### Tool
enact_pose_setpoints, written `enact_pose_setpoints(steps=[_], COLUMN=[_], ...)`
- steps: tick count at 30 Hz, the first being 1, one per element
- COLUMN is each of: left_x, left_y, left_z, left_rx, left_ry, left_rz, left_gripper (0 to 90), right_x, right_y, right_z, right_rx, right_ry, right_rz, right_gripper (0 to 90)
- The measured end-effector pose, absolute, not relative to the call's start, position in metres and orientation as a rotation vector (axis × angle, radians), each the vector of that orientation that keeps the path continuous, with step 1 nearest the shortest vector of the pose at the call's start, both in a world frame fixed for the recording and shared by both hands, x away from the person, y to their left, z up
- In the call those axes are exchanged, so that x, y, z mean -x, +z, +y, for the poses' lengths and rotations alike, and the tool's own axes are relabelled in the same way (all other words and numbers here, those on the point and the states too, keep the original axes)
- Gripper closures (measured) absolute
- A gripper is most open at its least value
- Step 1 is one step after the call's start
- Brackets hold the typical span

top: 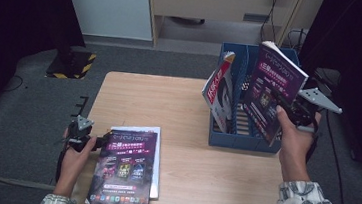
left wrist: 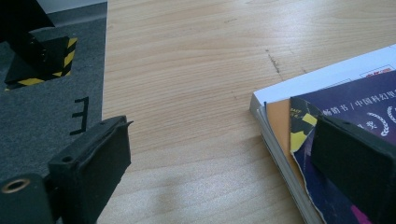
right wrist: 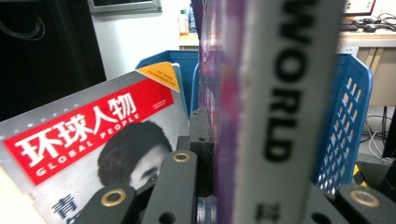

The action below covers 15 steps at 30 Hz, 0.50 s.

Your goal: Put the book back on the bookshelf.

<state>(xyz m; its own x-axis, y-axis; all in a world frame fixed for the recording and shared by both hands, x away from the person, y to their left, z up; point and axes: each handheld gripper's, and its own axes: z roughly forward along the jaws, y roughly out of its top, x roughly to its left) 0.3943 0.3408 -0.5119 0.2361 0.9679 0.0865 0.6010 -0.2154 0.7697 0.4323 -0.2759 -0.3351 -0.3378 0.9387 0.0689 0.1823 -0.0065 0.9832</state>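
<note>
Over the table, right side: the right gripper [top: 289, 108] is clamped tight on a purple magazine [top: 270, 88], held upright and tilted above the blue rack [top: 238, 137].
Grip: in the right gripper view the spine [right wrist: 280, 107] stands pinched between the jaws, which are nearly fully closed on it.
Rack: at the table's right edge; a red-titled magazine [top: 219, 88] already leans in its left slot, just beside the held one.
Left gripper [top: 96, 141]: resting at the table's left edge, jaws wide apart and gripping nothing; one pad [left wrist: 350, 154] overlaps the corner of the stack [top: 130, 165].
Stack: another purple magazine on top, a white one under it, lying flat near the front edge, well apart from the rack.
Step in hand: I'd judge it as filing the held magazine into the rack, with its lower edge not yet down in a slot.
Next move: lower it straight into a free slot right of the red one, keep it clear of the dividers, and loosen the jaws only once it stands.
Risk: a tilted entry could catch the rack wall.
</note>
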Motion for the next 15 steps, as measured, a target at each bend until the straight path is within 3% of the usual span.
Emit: enact_pose_setpoints(steps=[15], left_x=[-0.394], left_y=[-0.512], left_z=[0.339], left_rx=[-1.908], left_ry=[0.786], left_rz=[1.427], left_gripper=[4.5], right_x=[-0.464], right_y=[-0.347], right_z=[-0.265], right_rx=[-1.241], right_ry=[1.348], right_rz=[1.557], right_gripper=[82.6])
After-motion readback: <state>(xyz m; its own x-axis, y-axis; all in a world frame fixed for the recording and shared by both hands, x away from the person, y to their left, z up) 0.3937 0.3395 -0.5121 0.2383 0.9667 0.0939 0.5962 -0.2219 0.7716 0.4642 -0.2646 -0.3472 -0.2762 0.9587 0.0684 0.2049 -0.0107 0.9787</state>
